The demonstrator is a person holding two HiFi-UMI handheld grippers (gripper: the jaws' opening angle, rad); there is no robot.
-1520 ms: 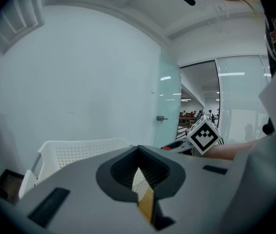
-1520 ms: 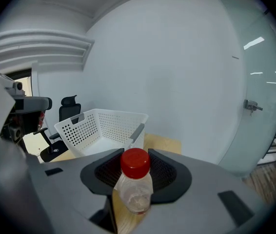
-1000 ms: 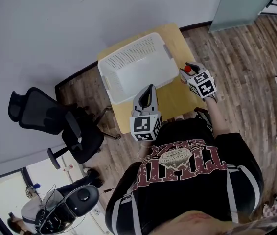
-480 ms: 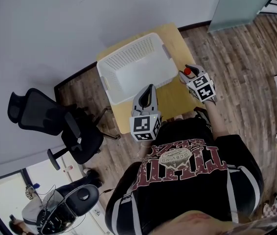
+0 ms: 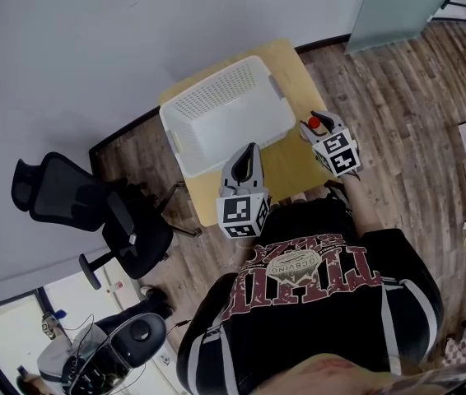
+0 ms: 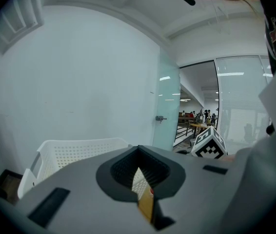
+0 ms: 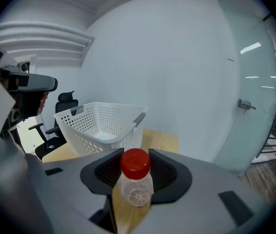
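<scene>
Tongs on the right (image 5: pixel 319 126) squeeze the bottle (image 7: pixel 136 191), best held tight and straight; left tongs (image 6: pixel 139 168) are nearly closed, empty.

White basket (image 5: pixel 225 113) walling the table's (image 5: pixel 291 164) far side, bare wood strip open before me, office chair (image 5: pixel 60 196) well left, bottle (image 7: pixel 135 189) filling my right gripper (image 5: pixel 321 125).

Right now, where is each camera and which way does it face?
Head view: on the person's head, steeply down at light wooden table, white perforated plastic basket, left gripper, right gripper; black shirt shows.
Left gripper view: on that gripper, along its shut, empty jaws toward the basket and wall.
Right gripper view: on that gripper, along jaws gripping a clear red-capped plastic bottle, basket beyond.
Shared: all three show the basket.
</scene>
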